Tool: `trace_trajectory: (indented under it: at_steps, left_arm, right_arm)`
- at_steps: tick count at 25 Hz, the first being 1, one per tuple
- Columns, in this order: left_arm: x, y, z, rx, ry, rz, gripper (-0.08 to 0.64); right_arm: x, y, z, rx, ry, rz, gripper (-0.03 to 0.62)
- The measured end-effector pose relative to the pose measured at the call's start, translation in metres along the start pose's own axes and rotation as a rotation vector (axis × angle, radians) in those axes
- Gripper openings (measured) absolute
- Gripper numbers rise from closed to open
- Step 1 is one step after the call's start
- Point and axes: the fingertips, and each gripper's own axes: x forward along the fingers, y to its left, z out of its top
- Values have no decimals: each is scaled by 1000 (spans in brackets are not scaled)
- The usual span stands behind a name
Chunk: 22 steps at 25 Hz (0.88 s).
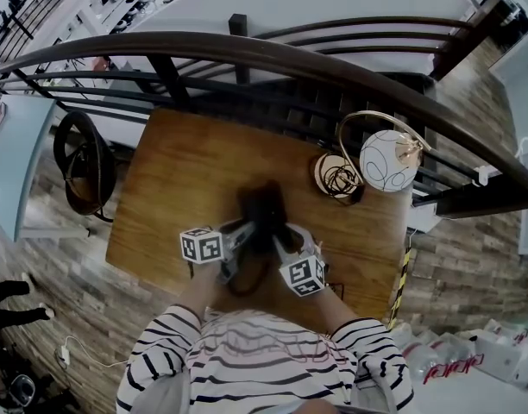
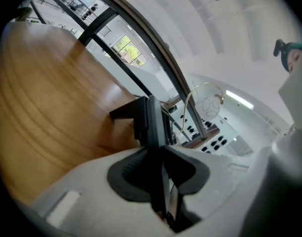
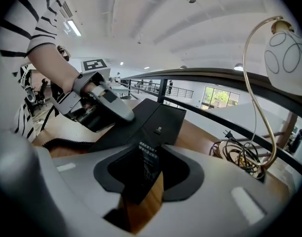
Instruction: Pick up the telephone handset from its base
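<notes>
A black telephone (image 1: 266,212) lies in the middle of the wooden table (image 1: 182,166). In the left gripper view my left gripper (image 2: 158,154) has both pads against a thin black slab, the handset (image 2: 150,122) seen edge-on. The right gripper view shows that gripper (image 3: 109,110) clamped over the phone's left side, with the coiled cord (image 3: 57,143) below it. My right gripper (image 3: 146,174) is shut on the near corner of the black base (image 3: 163,120), the part with white print. In the head view the two grippers flank the phone, left (image 1: 245,233) and right (image 1: 286,235).
A gold-armed lamp with a white globe (image 1: 386,158) stands at the table's far right, beside a coil of cables (image 1: 340,178). A dark curved railing (image 1: 247,54) runs just behind the table. The table's front edge is close to my body.
</notes>
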Motion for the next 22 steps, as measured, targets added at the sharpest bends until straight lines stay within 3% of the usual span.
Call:
trace_trajectory:
  at_steps: [10, 19, 22]
  left_arm:
    - [-5, -3, 0, -83, -20, -54, 69]
    - [-23, -16, 13, -53, -81, -80, 67]
    - [-34, -21, 17, -44, -103, -78, 66]
  right_arm:
    - [-1, 1, -1, 9, 8, 6, 133]
    - [-1, 3, -1, 23, 26, 6, 133]
    - [-1, 3, 1, 75, 24, 12, 133]
